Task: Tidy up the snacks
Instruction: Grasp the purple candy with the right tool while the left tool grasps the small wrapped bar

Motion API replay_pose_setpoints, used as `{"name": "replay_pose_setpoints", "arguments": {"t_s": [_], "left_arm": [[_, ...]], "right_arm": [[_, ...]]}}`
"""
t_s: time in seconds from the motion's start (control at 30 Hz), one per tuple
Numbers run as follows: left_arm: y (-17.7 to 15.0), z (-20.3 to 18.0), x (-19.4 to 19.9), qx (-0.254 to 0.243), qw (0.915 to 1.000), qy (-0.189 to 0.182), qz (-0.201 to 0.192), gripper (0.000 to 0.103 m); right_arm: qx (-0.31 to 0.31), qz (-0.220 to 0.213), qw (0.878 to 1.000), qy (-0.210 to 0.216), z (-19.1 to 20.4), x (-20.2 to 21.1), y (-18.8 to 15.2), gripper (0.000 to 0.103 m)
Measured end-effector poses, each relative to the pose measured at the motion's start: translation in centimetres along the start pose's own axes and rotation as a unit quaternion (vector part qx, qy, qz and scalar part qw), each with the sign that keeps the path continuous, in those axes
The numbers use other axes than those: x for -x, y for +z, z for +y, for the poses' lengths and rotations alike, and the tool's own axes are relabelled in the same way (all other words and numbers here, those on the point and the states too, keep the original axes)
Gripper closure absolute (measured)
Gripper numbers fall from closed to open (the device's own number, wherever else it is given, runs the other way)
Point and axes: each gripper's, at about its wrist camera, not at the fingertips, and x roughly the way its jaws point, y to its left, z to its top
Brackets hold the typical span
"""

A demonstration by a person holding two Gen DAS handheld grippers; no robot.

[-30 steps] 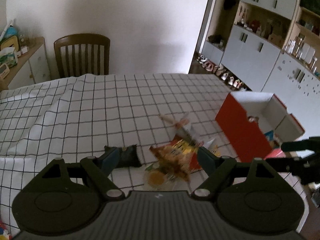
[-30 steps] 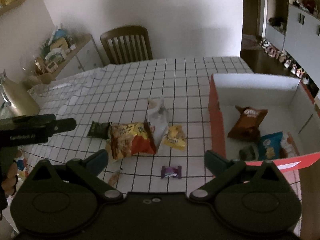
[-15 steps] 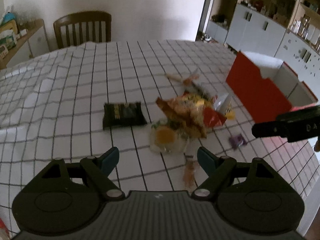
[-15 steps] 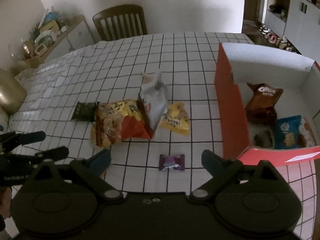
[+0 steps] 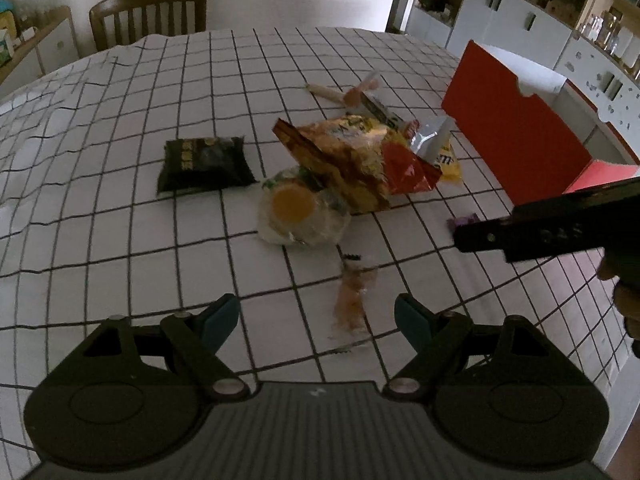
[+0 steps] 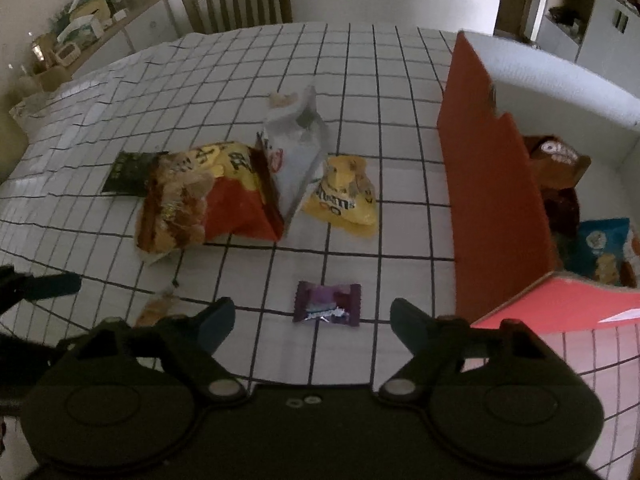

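Snacks lie loose on the checked tablecloth (image 6: pixel 400 80) beside the red box (image 6: pixel 492 200); I note a purple candy (image 6: pixel 327 303) nearest it. My right gripper (image 6: pixel 311 316), jaws just narrowed yet empty, hangs over the candy; my left gripper (image 5: pixel 316 314) gapes over an orange wrapper (image 5: pixel 354 300).

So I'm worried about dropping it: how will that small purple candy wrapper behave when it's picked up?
The purple candy wrapper looks flat and light, so it probably lifts easily. Its shiny film may be slippery, and it lies flush on the tablecloth, so the pads could skid over it.
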Motion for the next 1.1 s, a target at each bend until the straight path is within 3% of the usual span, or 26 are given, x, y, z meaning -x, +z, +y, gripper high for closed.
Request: {"name": "replay_pose_setpoints", "arguments": {"t_s": [0.23, 0.4, 0.63, 0.93, 0.97, 1.1], "left_arm": [[-0.3, -1.1, -0.7, -0.015, 0.9999, -0.006, -0.001, 0.018], [-0.3, -1.4, -1.6, -0.019, 0.9998, -0.005, 0.005, 0.038], [-0.1, -1.6, -2.2, -0.025, 0.9997, -0.002, -0.005, 0.044], [0.1, -1.9, -2.3, -0.038, 0.9992, 0.005, -0.013, 0.075], [0.1, -1.8, -2.4, -0.036, 0.9992, 0.006, -0.013, 0.082], [0.2, -1.6, -2.4, -0.029, 0.9994, 0.007, -0.014, 0.084]], "right_arm": [[-0.008, 0.013, 1.000, -0.006, -0.3, -1.9, 0.0, 0.030], [0.000, 0.012, 1.000, -0.017, -0.1, -2.4, 0.1, 0.032], [0.030, 0.006, 0.999, -0.043, 0.9, -2.5, -0.2, 0.042], [0.038, -0.004, 0.998, -0.047, 1.4, -1.8, -0.8, 0.063], [0.038, -0.005, 0.998, -0.048, 1.4, -1.8, -0.8, 0.064], [0.044, -0.008, 0.998, -0.052, 1.6, -1.5, -1.0, 0.070]]}}
